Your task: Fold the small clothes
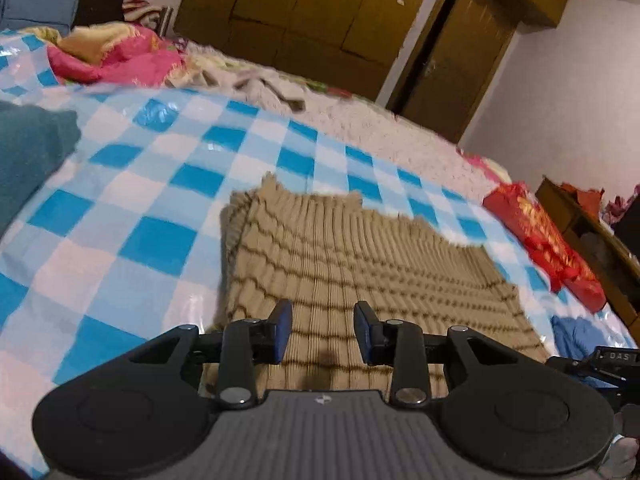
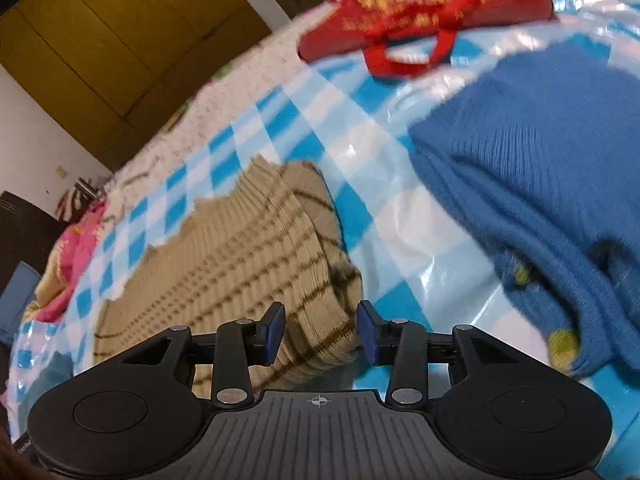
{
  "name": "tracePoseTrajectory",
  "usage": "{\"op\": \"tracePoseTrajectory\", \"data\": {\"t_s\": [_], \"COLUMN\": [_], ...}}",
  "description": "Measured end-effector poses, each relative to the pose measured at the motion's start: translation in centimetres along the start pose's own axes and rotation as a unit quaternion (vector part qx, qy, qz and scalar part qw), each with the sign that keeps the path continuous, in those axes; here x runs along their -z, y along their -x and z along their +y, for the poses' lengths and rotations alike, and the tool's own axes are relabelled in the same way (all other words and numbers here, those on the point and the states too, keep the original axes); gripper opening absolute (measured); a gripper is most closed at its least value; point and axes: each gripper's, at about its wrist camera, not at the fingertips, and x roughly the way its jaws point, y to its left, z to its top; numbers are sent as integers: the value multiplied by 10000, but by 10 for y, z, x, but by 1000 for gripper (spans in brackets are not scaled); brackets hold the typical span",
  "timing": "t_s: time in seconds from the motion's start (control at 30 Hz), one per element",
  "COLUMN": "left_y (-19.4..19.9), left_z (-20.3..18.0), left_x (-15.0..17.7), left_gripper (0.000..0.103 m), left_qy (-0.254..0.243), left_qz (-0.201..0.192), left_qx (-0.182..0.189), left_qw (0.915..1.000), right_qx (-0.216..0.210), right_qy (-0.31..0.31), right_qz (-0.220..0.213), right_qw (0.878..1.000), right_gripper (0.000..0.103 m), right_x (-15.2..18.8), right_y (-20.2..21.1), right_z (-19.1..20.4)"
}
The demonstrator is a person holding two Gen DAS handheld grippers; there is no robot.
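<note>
your left gripper (image 1: 322, 332) hangs directly over the near part of the tan ribbed knit garment with thin brown stripes (image 1: 352, 264), its blue pads spread apart with nothing between them. from this hand the knit runs straight ahead, away from you, its long axis in line with the fingers, ending in a ragged far hem on the glossy blue-and-white checked plastic sheet (image 1: 132, 208) that covers the bed.

your right gripper (image 2: 321, 334) is likewise parted and empty, and it sits at the garment's (image 2: 240, 264) near right corner, where the cloth is already doubled into a thick rolled edge; whether a pad touches that edge you cannot tell through the blur. from this hand the garment lies forward and to the left.

so the left hand looks the better centred and the right the better placed for the edge, and the next fold probably turns on carrying the near end up along that long axis toward the far hem.

farther right lies a heaped blue knit sweater (image 2: 540, 168), apart from the tan piece, and beyond it a red printed bag with loop handles (image 2: 424, 8) at the sheet's far margin.
</note>
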Motion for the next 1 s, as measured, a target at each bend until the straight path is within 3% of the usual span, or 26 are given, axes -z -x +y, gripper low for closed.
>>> {"op": "tracePoseTrajectory", "data": {"t_s": [0.07,0.1,0.3,0.43,0.57,0.67,0.83,1.0], "left_y": [-10,-13,-14,-13,-8,-4,-5,-7], "left_z": [6,9,14,21,27,29,31,35], "left_x": [8,13,22,22,20,20,21,23], "left_gripper": [44,44,44,44,44,44,44,44], "left_qy": [69,74,10,145,280,304,308,390], "left_qz": [185,230,267,227,145,92,98,131], "left_qx": [-124,-144,-61,84,196,233,244,321], "left_qw": [9997,9996,9996,9996,9993,9992,9992,9986], "right_qx": [250,283,533,368,132,175,-164,-119], "right_qy": [-51,-110,-200,-416,-456,-549,-1352,-1688], "right_qz": [124,139,-63,-323,-281,-182,92,-125], "right_qw": [9996,9994,9984,9979,9985,9982,9906,9855], "right_gripper": [38,32,37,38,39,40,40,40], "right_x": [3,5,7,12,22,26,30,35], "right_y": [-6,-7,10,32,42,32,8,-5], "right_z": [-4,-8,-5,3,13,18,5,-3]}}
